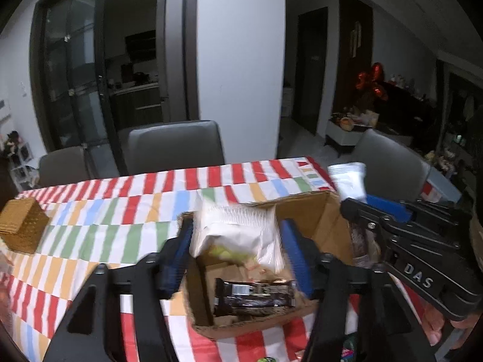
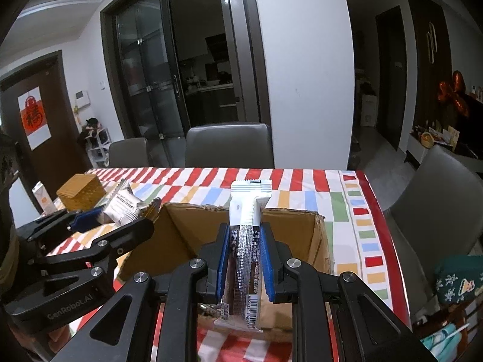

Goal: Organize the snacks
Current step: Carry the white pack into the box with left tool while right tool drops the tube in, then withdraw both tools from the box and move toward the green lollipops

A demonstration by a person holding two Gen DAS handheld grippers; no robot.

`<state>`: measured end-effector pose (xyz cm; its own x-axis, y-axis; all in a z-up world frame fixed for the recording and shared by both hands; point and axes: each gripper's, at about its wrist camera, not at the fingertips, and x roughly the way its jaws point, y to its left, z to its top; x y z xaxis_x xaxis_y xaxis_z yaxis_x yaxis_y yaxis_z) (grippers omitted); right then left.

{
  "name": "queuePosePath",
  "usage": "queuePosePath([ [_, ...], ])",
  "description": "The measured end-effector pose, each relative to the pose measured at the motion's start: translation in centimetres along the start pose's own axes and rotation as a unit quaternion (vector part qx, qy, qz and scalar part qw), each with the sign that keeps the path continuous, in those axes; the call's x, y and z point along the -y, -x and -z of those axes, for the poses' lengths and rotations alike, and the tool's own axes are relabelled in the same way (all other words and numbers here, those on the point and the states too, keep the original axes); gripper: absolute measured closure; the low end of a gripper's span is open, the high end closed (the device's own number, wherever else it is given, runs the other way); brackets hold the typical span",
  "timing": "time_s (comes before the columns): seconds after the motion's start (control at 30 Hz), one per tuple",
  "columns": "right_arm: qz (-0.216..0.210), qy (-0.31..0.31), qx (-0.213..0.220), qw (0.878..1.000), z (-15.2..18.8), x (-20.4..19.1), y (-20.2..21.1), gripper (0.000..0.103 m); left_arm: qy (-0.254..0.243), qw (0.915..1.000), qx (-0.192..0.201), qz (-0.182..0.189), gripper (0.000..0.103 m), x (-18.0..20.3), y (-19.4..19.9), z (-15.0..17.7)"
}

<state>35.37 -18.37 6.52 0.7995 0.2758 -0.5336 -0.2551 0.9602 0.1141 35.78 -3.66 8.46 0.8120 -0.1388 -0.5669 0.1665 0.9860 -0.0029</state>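
Observation:
Over the open cardboard box [image 1: 317, 211] my left gripper [image 1: 237, 224] stands open, and a blurred white snack packet [image 1: 238, 238] sits loose between its blue pads. A dark chocolate bar packet [image 1: 253, 297] lies on the box floor below it. The right wrist view shows the same white packet [image 2: 122, 208] between the left gripper's fingers [image 2: 87, 214], at the box's [image 2: 181, 232] left corner. My right gripper [image 2: 245, 226] is shut on a long snack bar [image 2: 249, 199], white at the top and dark lower down, held upright above the box's near side.
The box rests on a table with a striped red, blue, green and orange cloth [image 2: 302, 187]. A woven brown basket [image 2: 81, 193] and an orange-white carton [image 2: 42, 199] stand at the left. Grey chairs [image 2: 226, 144] line the far side. The table's right edge [image 2: 377, 211] borders another chair.

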Motion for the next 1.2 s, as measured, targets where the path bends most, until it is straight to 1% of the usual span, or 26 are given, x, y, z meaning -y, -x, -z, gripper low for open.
queuePosePath([
  [0.03,0.004,0.001,0.0,1.0,0.0,0.0,0.0,0.074,0.0,1.0,0.003,-0.002,0.039,-0.1,0.2,0.1],
  [0.07,0.01,0.0,-0.001,1.0,0.0,0.0,0.1,0.059,0.0,1.0,0.004,-0.001,0.036,-0.1,0.3,0.2],
  [0.1,0.016,-0.002,0.002,1.0,0.2,0.1,0.4,0.054,0.0,1.0,0.003,-0.001,0.034,-0.2,0.5,0.3],
  [0.13,0.022,-0.002,0.009,1.0,0.4,0.2,0.9,0.053,0.0,1.0,0.004,-0.004,0.033,-0.2,0.8,0.6],
  [0.27,0.028,0.006,0.016,0.999,1.3,-0.2,2.5,0.053,-0.01,0.9999,0.004,-0.008,0.032,0.1,2.3,1.8],
  [0.43,0.022,0.019,0.017,0.999,2.9,-0.9,4.8,0.053,-0.023,0.9997,0.009,-0.006,0.03,1.0,4.8,3.3],
  [0.63,0.002,0.027,0.012,1.0,4.9,-1.7,7.6,0.053,-0.036,0.9993,0.013,0.001,0.029,1.9,8.1,5.4],
  [0.73,-0.003,0.033,0.01,0.999,6.3,-2.0,8.9,0.053,-0.04,0.9991,0.013,-0.003,0.028,2.3,9.4,6.6],
  [0.83,-0.008,0.038,0.002,0.999,7.9,-2.3,9.9,0.053,-0.042,0.9991,0.007,0.001,0.028,2.5,10.2,7.7],
  [1.0,-0.013,0.04,-0.016,0.999,9.6,-2.7,10.4,0.053,-0.045,0.999,-0.005,0.0,0.028,3.0,10.8,9.5],
  [1.2,-0.013,0.039,-0.044,0.998,11.9,-2.6,10.1,0.053,-0.048,0.9981,-0.038,0.005,0.028,3.4,10.6,12.4],
])
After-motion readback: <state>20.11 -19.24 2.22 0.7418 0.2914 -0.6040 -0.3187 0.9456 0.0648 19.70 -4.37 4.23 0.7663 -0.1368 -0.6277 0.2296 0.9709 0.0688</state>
